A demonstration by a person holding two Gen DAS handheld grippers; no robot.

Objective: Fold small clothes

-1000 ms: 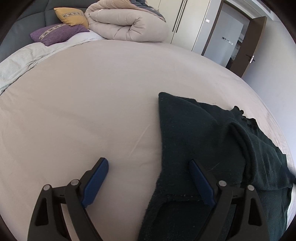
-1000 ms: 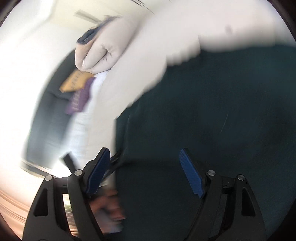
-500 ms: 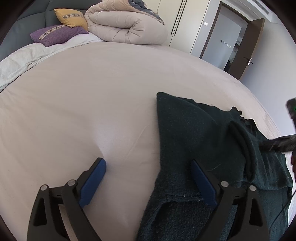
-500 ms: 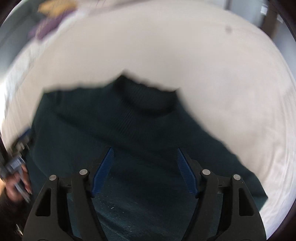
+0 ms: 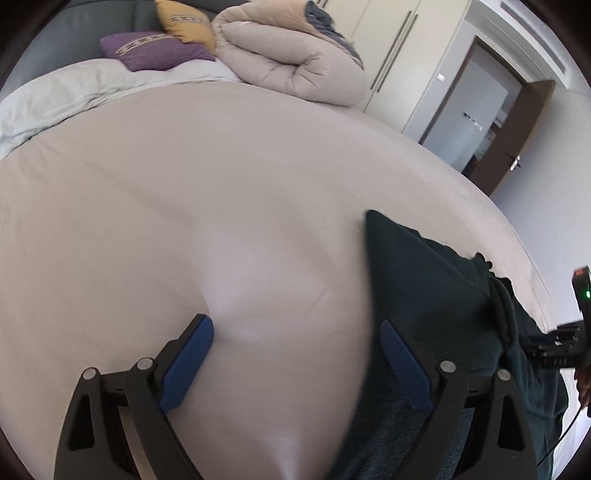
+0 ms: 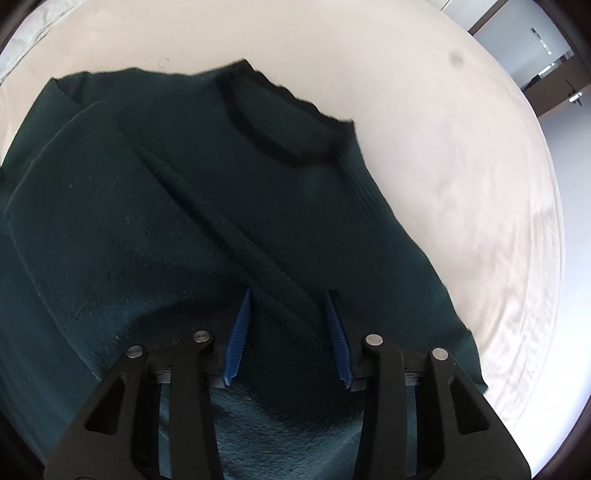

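Note:
A dark green knit sweater (image 6: pixel 155 206) lies on the pale bed sheet (image 6: pixel 461 155), collar (image 6: pixel 280 133) at the far end and a sleeve folded across its body. My right gripper (image 6: pixel 290 295) is open low over the sweater, its blue fingers on either side of the folded sleeve's edge. In the left wrist view the sweater (image 5: pixel 436 280) lies at the right. My left gripper (image 5: pixel 295 328) is open just above the sheet at the sweater's left edge; its right finger (image 5: pixel 402 362) is over the fabric. The right gripper (image 5: pixel 565 347) shows at the far right.
A rolled beige duvet (image 5: pixel 291 62), a purple pillow (image 5: pixel 155 50) and a yellow pillow (image 5: pixel 184 20) lie at the head of the bed. Wardrobe doors (image 5: pixel 391 59) and an open doorway (image 5: pixel 480 122) stand beyond. The bed's right edge (image 6: pixel 546 258) runs close to the sweater.
My right gripper swung round over the sweater, came down close to the folded sleeve and narrowed its jaws. My left gripper shifted slightly left, off the sweater's edge.

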